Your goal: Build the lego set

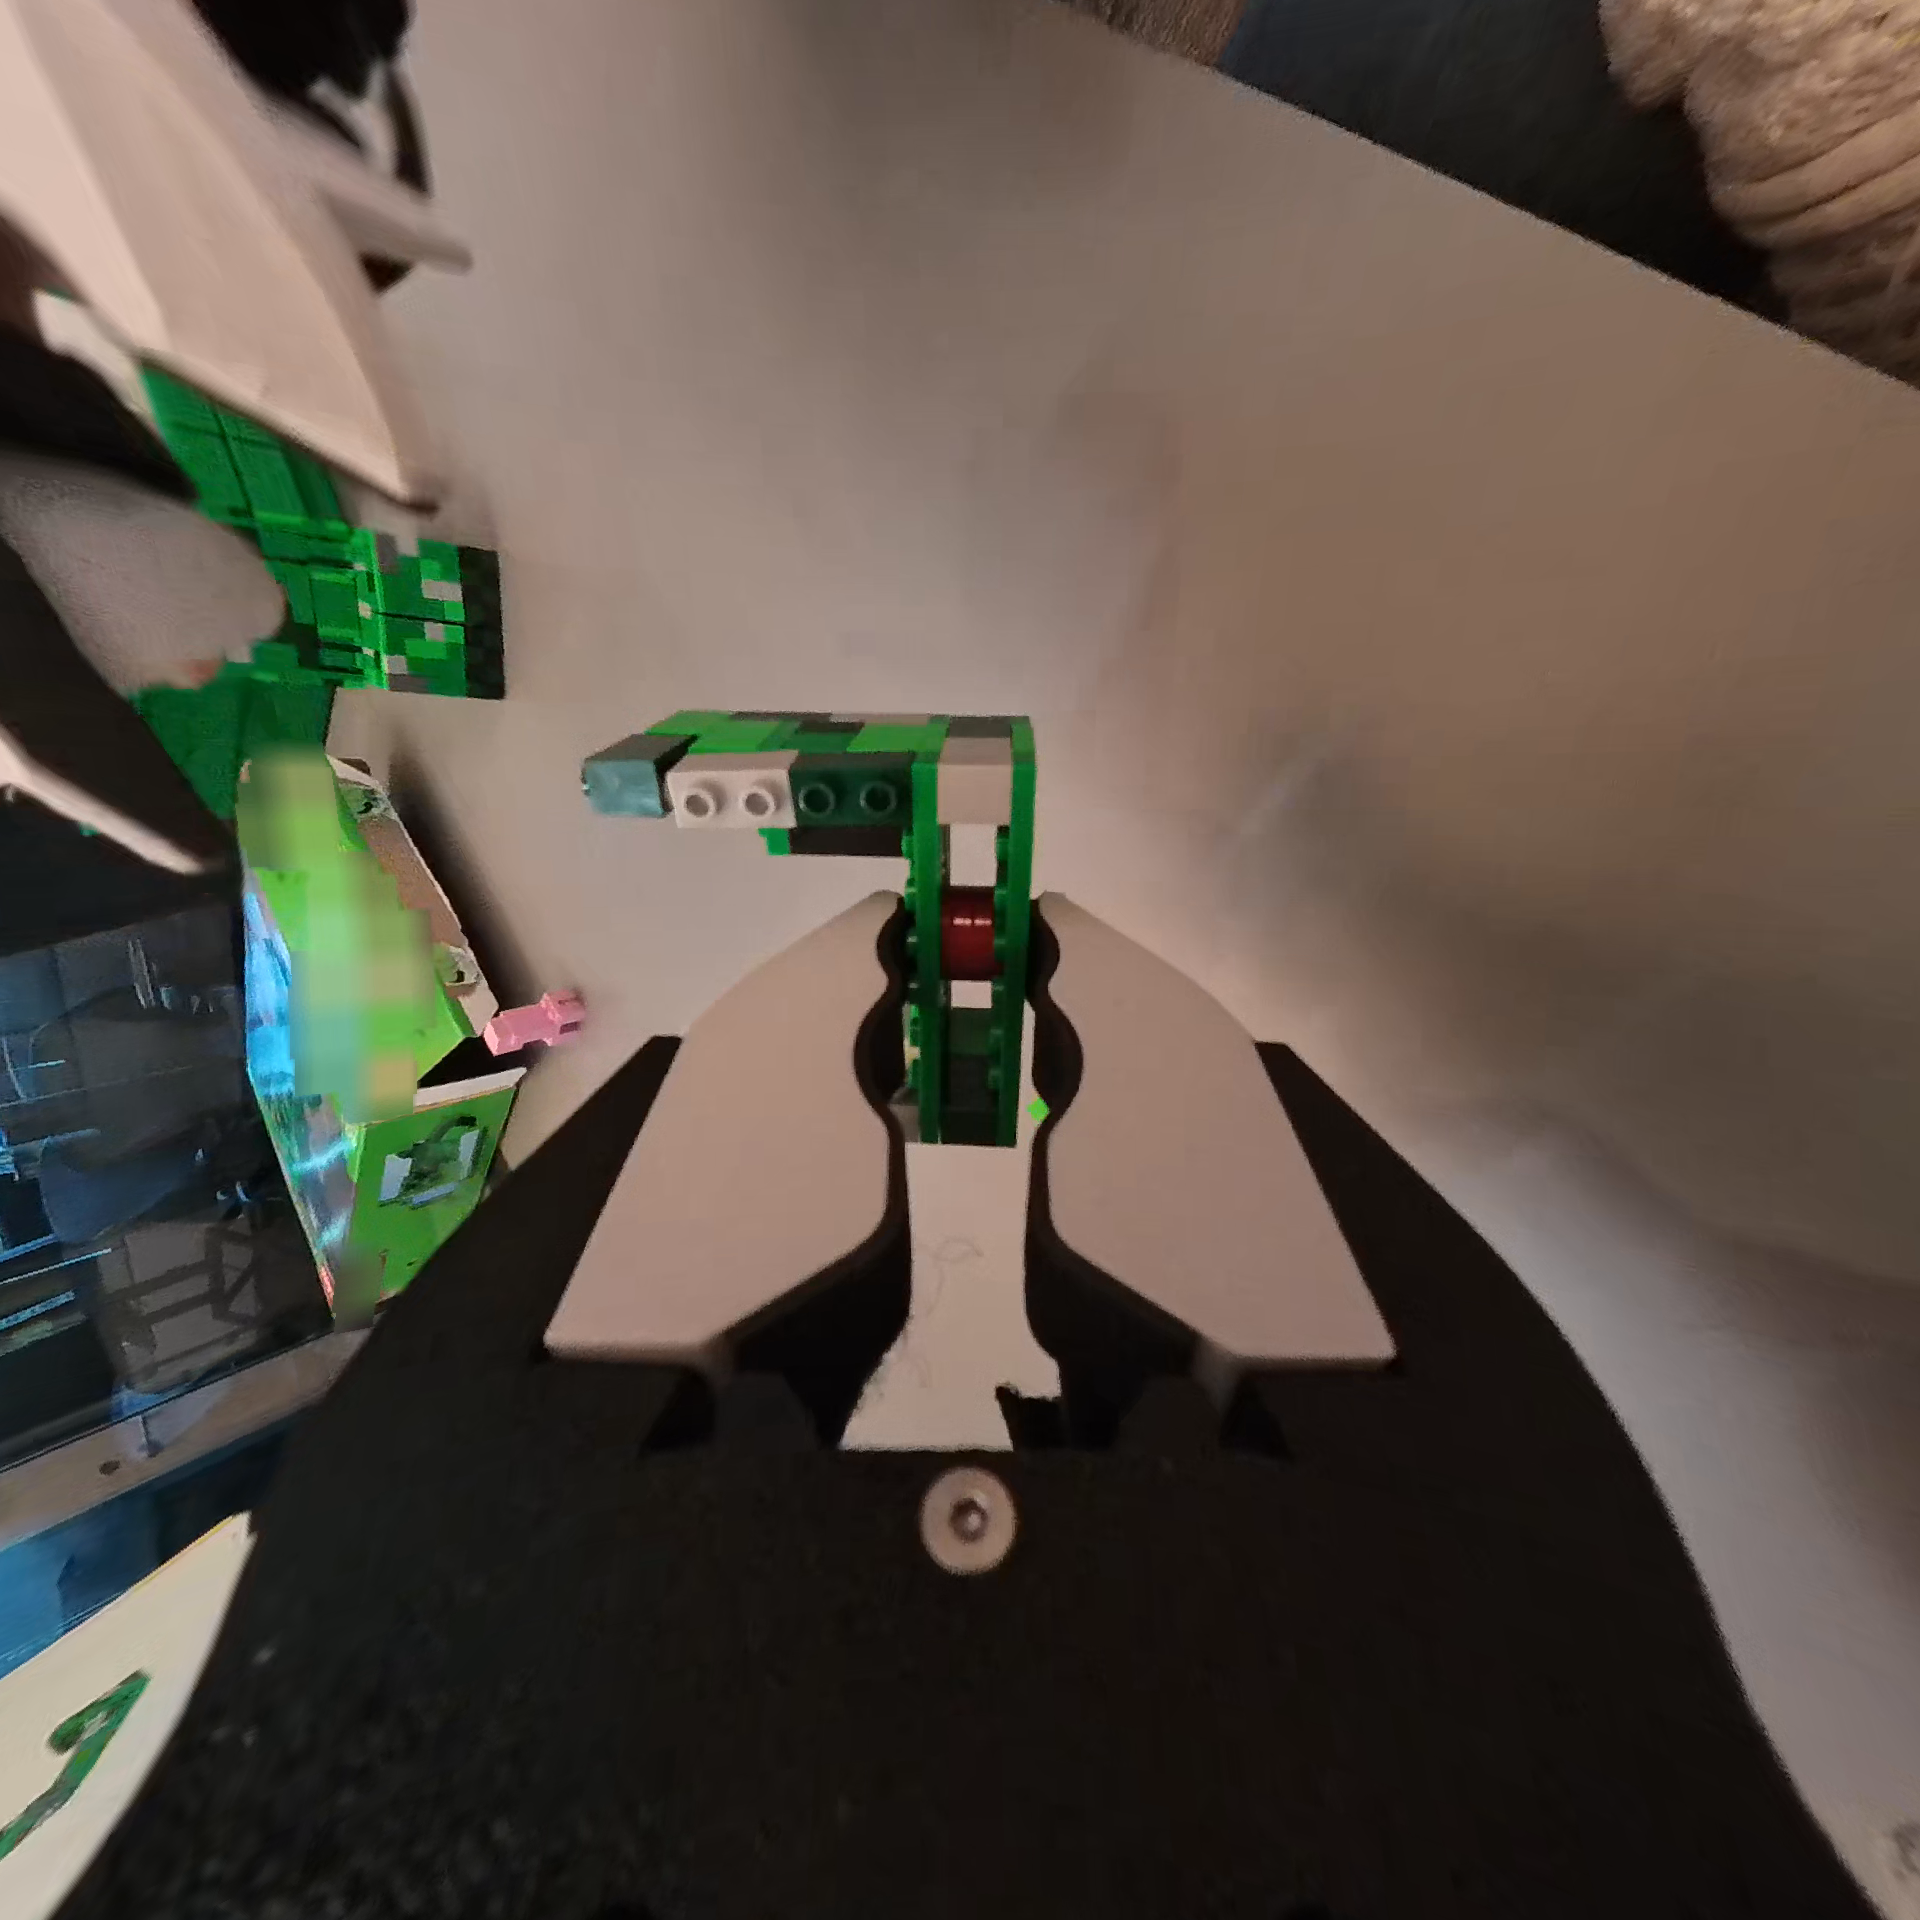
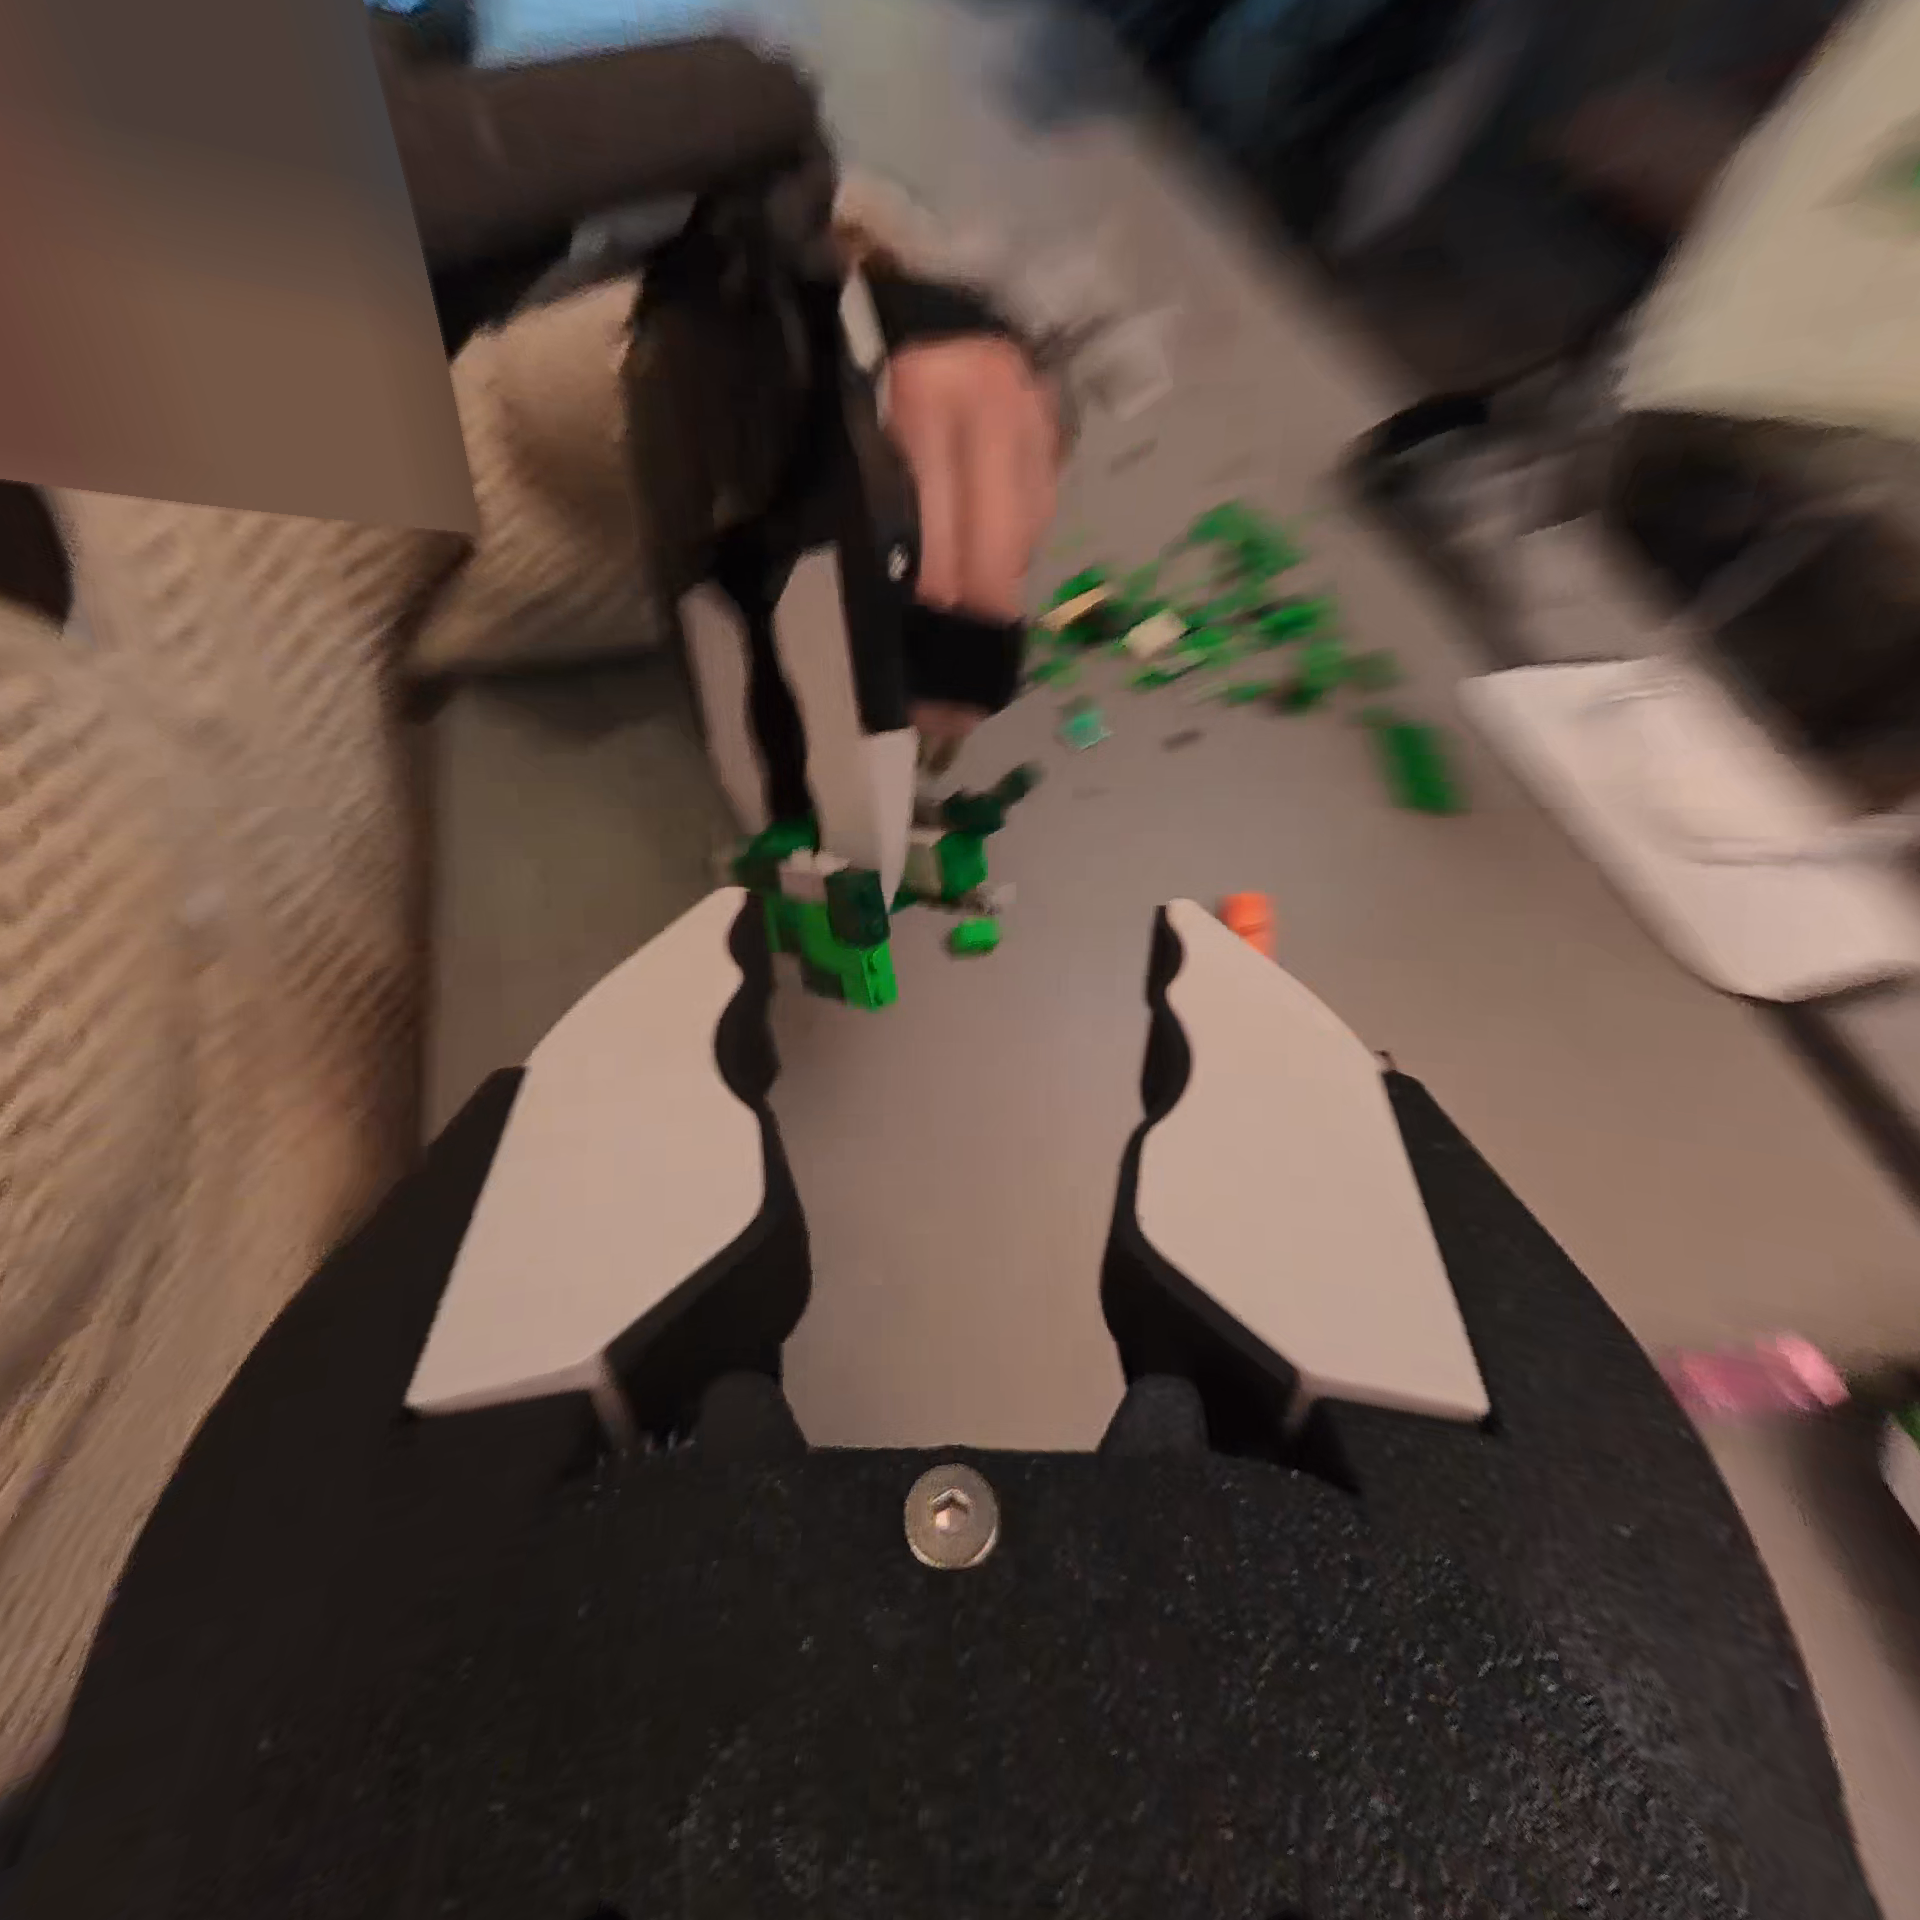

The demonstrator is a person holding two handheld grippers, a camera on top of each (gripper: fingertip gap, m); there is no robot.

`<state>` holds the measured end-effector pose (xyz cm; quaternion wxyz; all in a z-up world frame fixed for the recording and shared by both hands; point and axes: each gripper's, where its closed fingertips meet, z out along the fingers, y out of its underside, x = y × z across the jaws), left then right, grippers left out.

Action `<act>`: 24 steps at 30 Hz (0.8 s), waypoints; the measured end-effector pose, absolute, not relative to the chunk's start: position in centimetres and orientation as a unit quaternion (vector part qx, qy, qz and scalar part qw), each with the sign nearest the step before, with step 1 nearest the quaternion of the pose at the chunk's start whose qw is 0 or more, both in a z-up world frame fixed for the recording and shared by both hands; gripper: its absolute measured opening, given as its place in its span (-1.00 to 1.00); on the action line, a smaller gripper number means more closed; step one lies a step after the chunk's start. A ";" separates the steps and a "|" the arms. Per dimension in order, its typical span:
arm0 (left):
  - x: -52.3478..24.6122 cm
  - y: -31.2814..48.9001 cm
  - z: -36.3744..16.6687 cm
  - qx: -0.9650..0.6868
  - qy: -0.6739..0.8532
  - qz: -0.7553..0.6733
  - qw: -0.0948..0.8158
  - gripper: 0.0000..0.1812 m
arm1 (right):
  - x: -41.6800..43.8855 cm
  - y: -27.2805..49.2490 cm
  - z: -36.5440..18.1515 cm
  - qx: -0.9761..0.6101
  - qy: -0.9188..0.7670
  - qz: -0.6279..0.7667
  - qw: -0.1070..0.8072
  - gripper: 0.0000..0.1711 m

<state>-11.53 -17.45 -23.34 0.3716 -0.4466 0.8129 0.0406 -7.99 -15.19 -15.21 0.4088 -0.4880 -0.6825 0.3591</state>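
**L gripper pinching lego sub-assy, R gripper empty**

L wrist view, left to right: far left edge, a bigger green lego build [image 1: 343,582] in a person's hand [image 1: 125,582], blurred. Below it the set's box [image 1: 436,1153], green print, and a small pink piece [image 1: 535,1023] lying on the white table [image 1: 1351,727] just beside the box. Centre: left gripper [image 1: 966,914] has its fingers [image 1: 727,1122] pressed onto an L-shaped green sub-assembly [image 1: 971,821]. Two thin green plates stand upright w/ a dark red round part [image 1: 968,935] sandwiched between them; an arm of white/dark studded bricks sticks out left at the top.

R wrist view: heavy motion blur. Same sub-assembly shows at centre-left, L gripper coming down on it from above. Right gripper [image 2: 951,925] fingers spread wide, nothing between them. Loose green bricks [image 2: 1226,623] scattered beyond, small orange piece [image 2: 1247,920] near the R fingertip, white tray [image 2: 1714,831] far right.

Handling, my read: light, rigid plastic, but stud joints are the weak pt. The overhanging arm likely pops off if levered. The flat plate faces are smooth, so they could slip. Best grip = across the plate faces as now; press new parts straight onto the studs, support underneath.
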 end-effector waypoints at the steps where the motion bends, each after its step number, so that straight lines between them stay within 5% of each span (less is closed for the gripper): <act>1: -11.6 -17.4 -23.4 -0.448 0.812 0.040 0.370 -0.79 | -7.8 -15.5 -15.1 -0.493 -0.657 0.357 0.444 -0.14; 8: -11.9 -16.7 -24.3 -0.463 0.809 0.038 0.359 -0.79 | -8.6 -17.4 -18.2 -0.519 -0.572 0.234 0.590 0.16; 17: -12.0 -16.4 -25.0 -0.469 0.810 0.036 0.350 -0.79 | -11.1 -18.2 -19.4 -0.475 -0.516 0.124 0.702 0.20; 24: -12.0 -16.5 -25.0 -0.468 0.811 0.036 0.349 -0.79 | -11.8 -17.2 -20.7 -0.487 -0.513 0.077 0.703 0.13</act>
